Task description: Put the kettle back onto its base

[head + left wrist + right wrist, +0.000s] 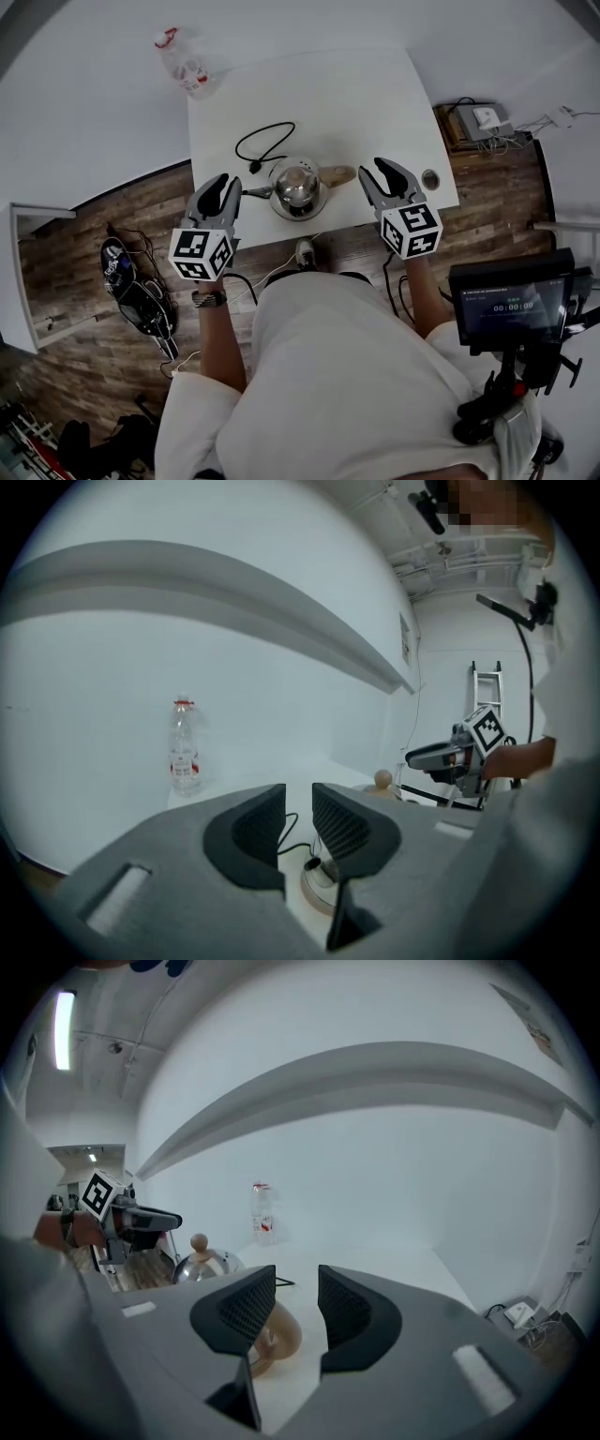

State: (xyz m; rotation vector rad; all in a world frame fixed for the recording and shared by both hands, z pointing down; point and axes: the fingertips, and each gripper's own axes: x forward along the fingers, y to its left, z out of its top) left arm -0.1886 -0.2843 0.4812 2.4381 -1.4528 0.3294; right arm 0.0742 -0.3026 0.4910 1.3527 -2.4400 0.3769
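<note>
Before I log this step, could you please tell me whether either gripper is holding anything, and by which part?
Nothing is held. The left gripper and right gripper both have empty, parted fingers; the kettle stands free on the table.

Left gripper [221,184] and right gripper [386,176] hover, jaws apart (empty).

even, bright light is cast throughout; edges are bent by fisheye distortion; glare is seen on the kettle [297,185].
</note>
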